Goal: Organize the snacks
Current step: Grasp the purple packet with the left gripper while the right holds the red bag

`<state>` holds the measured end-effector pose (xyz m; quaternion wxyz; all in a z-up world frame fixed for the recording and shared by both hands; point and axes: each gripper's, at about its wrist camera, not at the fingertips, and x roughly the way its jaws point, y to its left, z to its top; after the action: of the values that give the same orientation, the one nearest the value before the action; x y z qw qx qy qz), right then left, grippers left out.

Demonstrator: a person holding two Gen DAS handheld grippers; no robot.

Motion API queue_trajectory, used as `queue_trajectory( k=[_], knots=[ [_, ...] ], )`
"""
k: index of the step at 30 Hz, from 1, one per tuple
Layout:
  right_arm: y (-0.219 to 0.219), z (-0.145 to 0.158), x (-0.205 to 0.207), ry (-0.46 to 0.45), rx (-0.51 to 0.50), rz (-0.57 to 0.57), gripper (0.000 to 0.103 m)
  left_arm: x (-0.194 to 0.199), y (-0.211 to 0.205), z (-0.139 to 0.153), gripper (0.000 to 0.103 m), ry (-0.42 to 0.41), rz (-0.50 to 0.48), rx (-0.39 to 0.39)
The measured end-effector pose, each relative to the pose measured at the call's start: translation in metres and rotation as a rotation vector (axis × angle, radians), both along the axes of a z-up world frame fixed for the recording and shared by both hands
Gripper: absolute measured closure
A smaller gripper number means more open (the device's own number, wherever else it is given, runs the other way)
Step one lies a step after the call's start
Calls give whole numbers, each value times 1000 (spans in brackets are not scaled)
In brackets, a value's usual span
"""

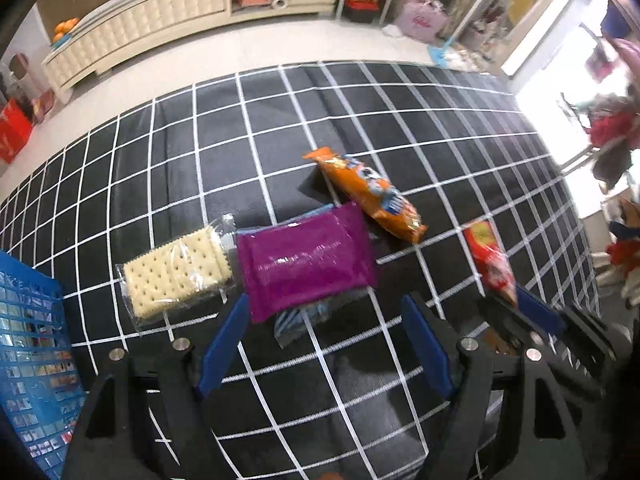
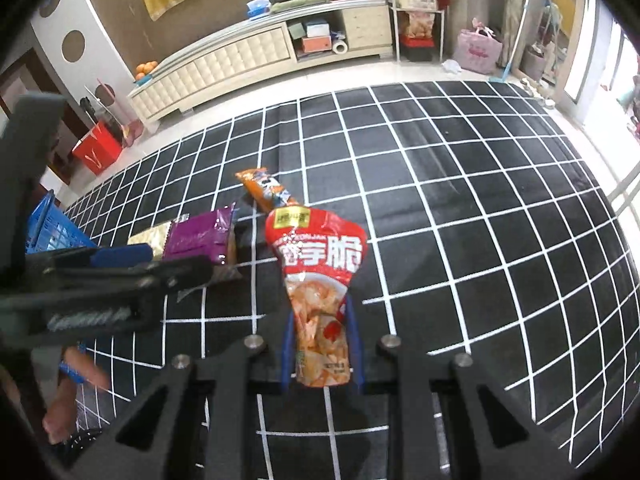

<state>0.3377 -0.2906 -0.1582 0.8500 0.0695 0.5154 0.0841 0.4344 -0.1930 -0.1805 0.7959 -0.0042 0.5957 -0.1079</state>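
Observation:
My right gripper (image 2: 320,312) is shut on the lower end of a red snack packet (image 2: 320,256) and holds it upright above the checked mat. In the left wrist view the same red packet (image 1: 490,260) hangs at the right. My left gripper (image 1: 324,304) is open and holds nothing; it hovers just short of a purple packet (image 1: 308,264) that lies on top of a blue packet (image 1: 294,322). A clear packet of crackers (image 1: 176,272) lies left of the purple one. An orange packet (image 1: 368,196) lies beyond it.
A blue plastic basket (image 1: 28,340) stands at the left edge of the black-and-white checked mat (image 1: 280,120). A person's hand (image 2: 76,380) shows at lower left. A cream cabinet (image 2: 224,64), bags and a shelf line the far wall.

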Motion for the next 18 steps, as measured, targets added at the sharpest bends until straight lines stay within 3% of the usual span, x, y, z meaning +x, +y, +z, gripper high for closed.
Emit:
queue_trajectory(
  k=[4,10,18],
  knots=[
    [-5,3,2,-6,16,-5,76,18,-1,-9,27,54,43,-12],
    [1,2,3,-1,22,17,76,46,5,-19,27,71,116,-50],
    [0,-1,5,10,33,19,76,57,4,-37,27,111,92,-18]
  ],
)
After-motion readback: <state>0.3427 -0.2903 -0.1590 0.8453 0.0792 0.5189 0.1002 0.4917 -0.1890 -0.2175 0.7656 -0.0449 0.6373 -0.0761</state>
